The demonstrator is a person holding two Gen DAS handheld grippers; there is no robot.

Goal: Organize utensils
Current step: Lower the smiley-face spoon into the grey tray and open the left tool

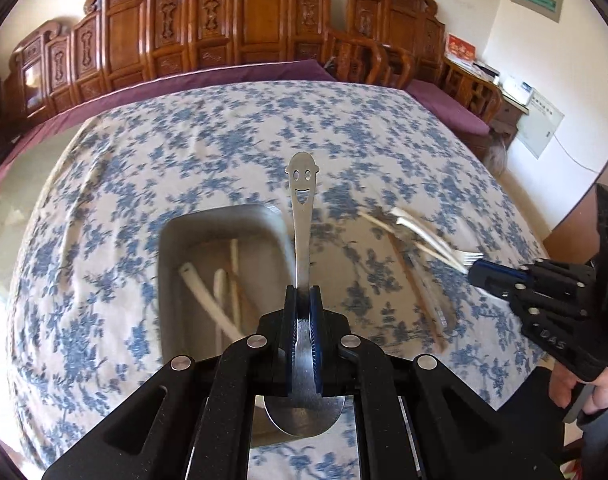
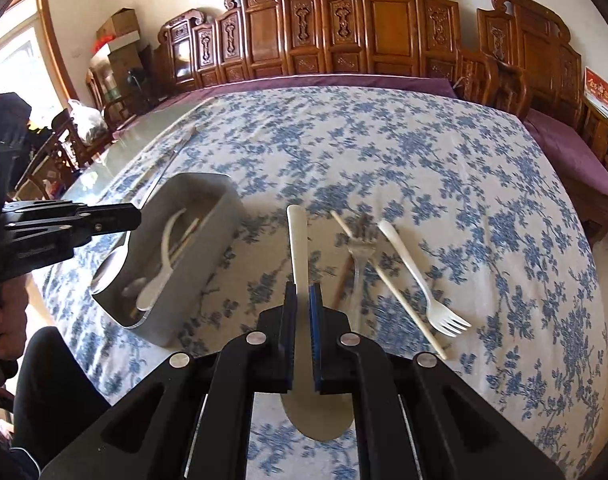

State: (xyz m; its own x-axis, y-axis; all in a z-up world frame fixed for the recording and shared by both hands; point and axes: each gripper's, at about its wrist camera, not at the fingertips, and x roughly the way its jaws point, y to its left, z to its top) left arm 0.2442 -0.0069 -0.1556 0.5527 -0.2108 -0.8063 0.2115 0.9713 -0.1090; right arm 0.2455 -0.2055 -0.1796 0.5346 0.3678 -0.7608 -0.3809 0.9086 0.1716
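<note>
My left gripper (image 1: 303,300) clamped a smiley-faced steel spoon (image 1: 302,200). My right gripper (image 2: 303,300) clamped a white plastic spoon (image 2: 298,240); "DAS" marked its casing.

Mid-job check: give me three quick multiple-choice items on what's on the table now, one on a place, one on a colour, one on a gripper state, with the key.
1. Where is the grey bin relative to the loose forks?
A. Left of them
B. Right of them
C. Beyond them

2. What colour is the spoon in the right gripper?
A. Blue
B. White
C. Black

3. How is the left gripper?
A. Open and empty
B. Open over a fork
C. Shut on the metal spoon

Key: A, the right wrist view shows the white fork and metal fork right of the bin; B, its handle is white; C, its jaws pinch the smiley-handled spoon.
</note>
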